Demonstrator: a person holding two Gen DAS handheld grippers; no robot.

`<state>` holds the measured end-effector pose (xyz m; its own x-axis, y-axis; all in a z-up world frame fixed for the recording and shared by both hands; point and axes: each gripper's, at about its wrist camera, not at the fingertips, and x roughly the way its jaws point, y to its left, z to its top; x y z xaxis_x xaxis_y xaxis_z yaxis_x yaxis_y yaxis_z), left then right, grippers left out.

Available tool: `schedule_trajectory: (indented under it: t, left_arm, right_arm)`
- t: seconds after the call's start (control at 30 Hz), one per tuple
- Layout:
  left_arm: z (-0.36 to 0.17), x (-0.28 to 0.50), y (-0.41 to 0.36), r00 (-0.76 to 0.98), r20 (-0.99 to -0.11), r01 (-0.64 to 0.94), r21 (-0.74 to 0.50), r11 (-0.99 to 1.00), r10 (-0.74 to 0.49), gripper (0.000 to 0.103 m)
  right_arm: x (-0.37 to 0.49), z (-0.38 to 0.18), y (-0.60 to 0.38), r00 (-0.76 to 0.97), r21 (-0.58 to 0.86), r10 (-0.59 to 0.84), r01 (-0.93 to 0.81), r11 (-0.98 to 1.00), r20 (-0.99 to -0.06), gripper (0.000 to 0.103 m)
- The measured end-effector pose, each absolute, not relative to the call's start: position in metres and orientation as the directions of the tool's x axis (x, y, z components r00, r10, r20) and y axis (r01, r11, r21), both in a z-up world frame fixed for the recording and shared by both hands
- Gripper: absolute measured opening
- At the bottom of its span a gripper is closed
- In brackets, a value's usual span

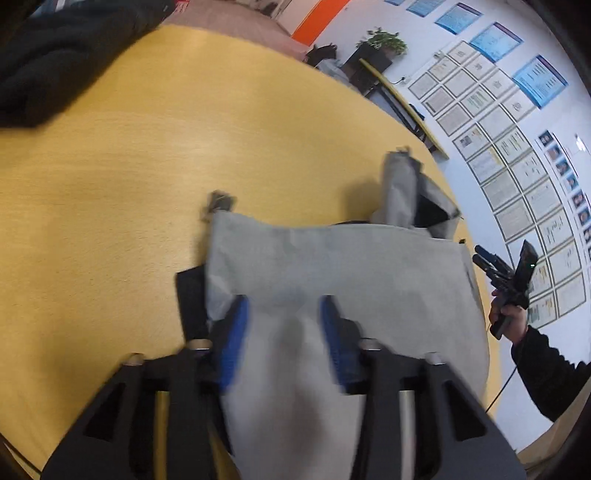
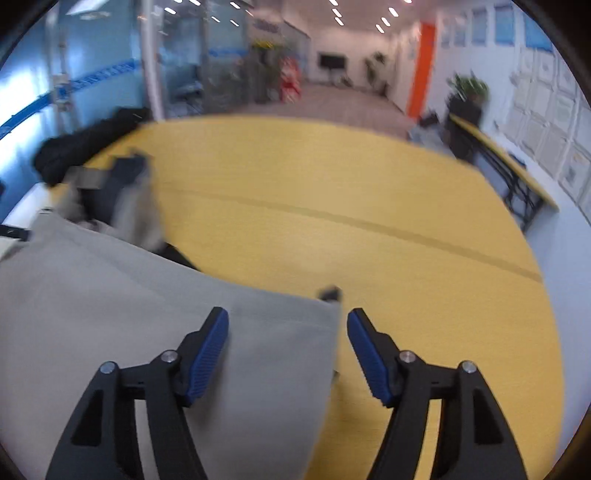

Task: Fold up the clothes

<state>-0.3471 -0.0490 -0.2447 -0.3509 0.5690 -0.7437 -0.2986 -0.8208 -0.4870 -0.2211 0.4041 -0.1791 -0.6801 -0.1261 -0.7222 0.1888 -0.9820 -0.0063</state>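
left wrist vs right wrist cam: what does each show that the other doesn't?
Left wrist only: the left gripper, open over the grey garment, and the person's hand holding the other gripper at the right edge.

Right wrist only: the right gripper, open, straddling the garment's corner; a dark seam running across the table; a corridor with ceiling lights.

Both: the grey garment, the yellow table, a dark clothes pile, the orange wall panel, a potted plant and framed papers.

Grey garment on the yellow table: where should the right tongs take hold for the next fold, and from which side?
Judging by its pose, grip the grey garment at its near-right corner, coming from the bare table side. The edge there lies flat and exposed, and the open right tongs already straddle it.
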Motion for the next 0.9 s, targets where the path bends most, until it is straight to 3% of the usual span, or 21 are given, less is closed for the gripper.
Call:
schedule_trajectory:
  t: [0.03, 0.1, 0.2, 0.3, 0.5, 0.67, 0.77, 0.9]
  left_arm:
    - [-0.233, -0.338, -0.039, -0.364, -0.718, -0.353, -0.483, -0.802, 0.593, 0.072]
    - [-0.224, -0.321, -0.013, -0.329, -0.696, -0.478, -0.460, -0.748, 0.638, 0.077]
    - [-0.252, -0.317, 0.016, -0.268, -0.803, -0.527, -0.341, -0.778, 0.533, 0.077]
    - [-0.272, -0.315, 0.012, -0.253, -0.822, -0.518, -0.330, -0.789, 0.510, 0.076]
    - [-0.260, -0.321, -0.025, -0.309, -0.778, -0.408, -0.411, -0.815, 0.547, 0.078]
    - [-0.243, -0.345, -0.048, -0.389, -0.694, -0.352, -0.495, -0.794, 0.605, 0.091]
    - [-0.250, -0.376, -0.067, -0.375, -0.680, -0.303, -0.552, -0.777, 0.630, 0.091]
    - [-0.279, -0.404, -0.067, -0.315, -0.725, -0.273, -0.548, -0.791, 0.612, 0.091]
  right_arm:
    - [-0.211, -0.169, 0.398, -0.698, 0.009, -0.170, 0.228, -0.974, -0.696, 0.081]
    - [-0.198, -0.170, 0.392, -0.686, 0.052, -0.224, 0.262, -0.964, -0.692, 0.083]
    - [-0.184, -0.185, 0.390, -0.639, 0.115, -0.264, 0.265, -0.957, -0.723, 0.083]
    - [-0.176, -0.210, 0.410, -0.581, 0.131, -0.203, 0.163, -0.978, -0.789, 0.077]
    - [-0.153, -0.187, 0.471, -0.651, 0.224, -0.200, 0.046, -0.973, -0.732, 0.084]
    - [-0.217, -0.208, 0.491, -0.577, 0.373, -0.345, 0.074, -0.925, -0.740, 0.084]
    - [-0.251, -0.216, 0.492, -0.541, 0.455, -0.426, 0.086, -0.886, -0.725, 0.082]
    - [-0.275, -0.224, 0.480, -0.519, 0.481, -0.453, 0.091, -0.872, -0.725, 0.071]
